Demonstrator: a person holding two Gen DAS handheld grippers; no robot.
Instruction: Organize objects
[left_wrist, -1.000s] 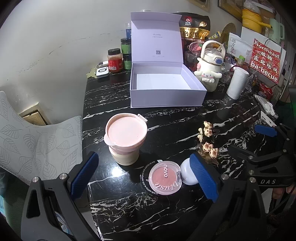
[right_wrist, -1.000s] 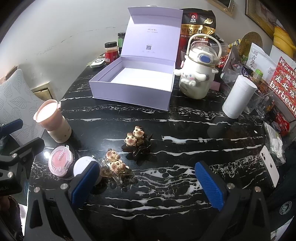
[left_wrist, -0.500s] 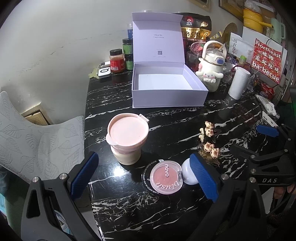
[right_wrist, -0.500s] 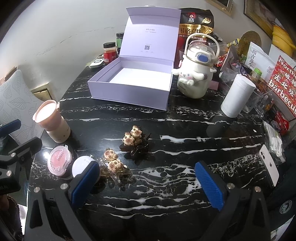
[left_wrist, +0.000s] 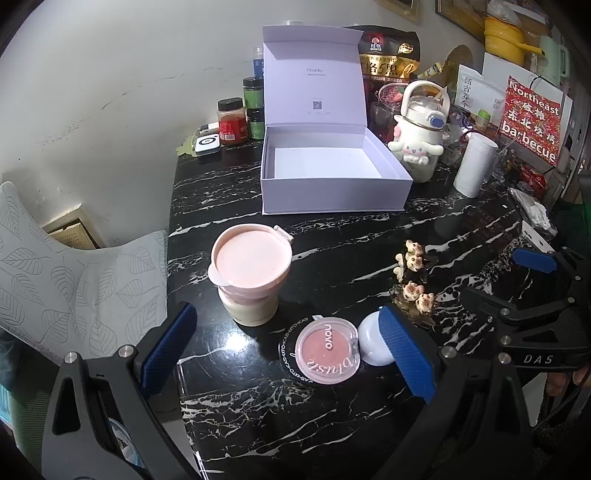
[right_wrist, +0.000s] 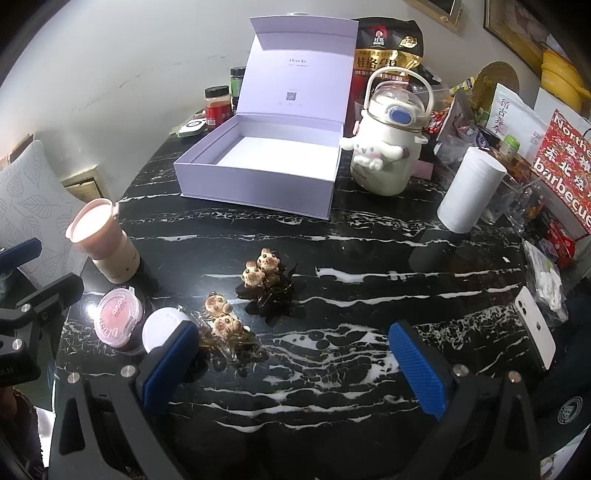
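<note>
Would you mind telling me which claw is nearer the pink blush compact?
Left. The left claw is open directly over the blush compact; the right claw is open farther right, beyond it.

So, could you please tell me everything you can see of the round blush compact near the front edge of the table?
The blush compact is a flat round case with a clear, glossy lid printed "novo" and "blush" over a pink powder pan, set on a black base ringed with white lettering. It looks like plastic, is closed and lies flat on the black marble table. The pink-lidded cup stands just behind it, apart; a white round case sits right beside it. Neither pair of tongs touches it.
</note>
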